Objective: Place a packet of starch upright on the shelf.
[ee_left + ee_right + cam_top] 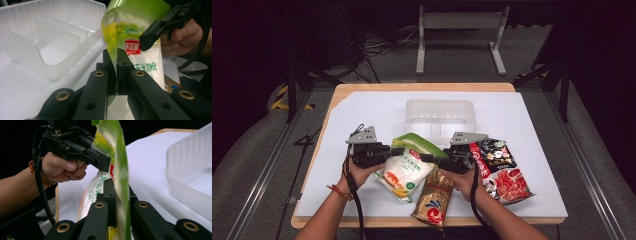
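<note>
Left gripper and right gripper clamped on green-topped bag, clear tray just behind, snack packets beside.

Green-and-white starch bag, pinched at both side edges.
I see it lifted off the table, green top toward the tray.

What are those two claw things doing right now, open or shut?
Left gripper: closed, holding one edge of the green and white bag.
Right gripper: closed, holding the bag's opposite edge.
</note>
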`<state>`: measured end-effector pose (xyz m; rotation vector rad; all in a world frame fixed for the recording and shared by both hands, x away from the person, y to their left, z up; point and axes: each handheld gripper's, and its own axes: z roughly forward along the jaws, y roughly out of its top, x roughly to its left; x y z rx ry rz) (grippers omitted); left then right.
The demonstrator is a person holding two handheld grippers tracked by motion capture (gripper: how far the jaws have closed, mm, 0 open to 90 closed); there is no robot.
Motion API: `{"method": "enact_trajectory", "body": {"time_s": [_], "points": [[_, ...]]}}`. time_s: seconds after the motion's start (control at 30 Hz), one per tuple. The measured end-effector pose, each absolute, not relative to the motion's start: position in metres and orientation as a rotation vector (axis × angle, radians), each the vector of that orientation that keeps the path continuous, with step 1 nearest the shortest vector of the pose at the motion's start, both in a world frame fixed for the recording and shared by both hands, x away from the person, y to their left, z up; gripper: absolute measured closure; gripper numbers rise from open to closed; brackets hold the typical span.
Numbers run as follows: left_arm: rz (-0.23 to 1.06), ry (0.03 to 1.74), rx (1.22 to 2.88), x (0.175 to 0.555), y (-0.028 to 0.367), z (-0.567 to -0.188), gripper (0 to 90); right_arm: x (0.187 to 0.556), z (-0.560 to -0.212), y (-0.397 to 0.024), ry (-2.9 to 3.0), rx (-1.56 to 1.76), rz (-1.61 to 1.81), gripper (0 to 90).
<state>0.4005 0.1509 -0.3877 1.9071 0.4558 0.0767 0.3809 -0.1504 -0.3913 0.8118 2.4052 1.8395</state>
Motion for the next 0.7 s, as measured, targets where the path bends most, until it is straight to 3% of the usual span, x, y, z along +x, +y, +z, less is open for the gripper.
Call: {"method": "enact_trajectory", "body": {"time_s": [0.23, 0.33, 0.37, 0.47, 0.7], "points": [[0.125, 0.441, 1.894, 0.398, 0.156, -0.383, 79.8, 0.377, -0.381, -0.149, 2.398, 0.755, 1.808, 88.9], [0.147, 0.46, 1.891, 0.396, 0.16, -0.379, 53.0, 0.375, -0.376, -0.149, 2.383, 0.729, 1.8, 89.1], [0.169, 0.461, 1.894, 0.395, 0.163, -0.378, 53.0, 0.374, -0.374, -0.15, 2.374, 0.725, 1.803, 89.1], [0.24, 0.479, 1.922, 0.389, 0.172, -0.377, 36.6, 0.375, -0.367, -0.152, 2.357, 0.721, 1.8, 89.1], [0.32, 0.506, 2.003, 0.373, 0.199, -0.394, 16.8, 0.375, -0.354, -0.153, 2.315, 0.715, 1.777, 89.3]]}}
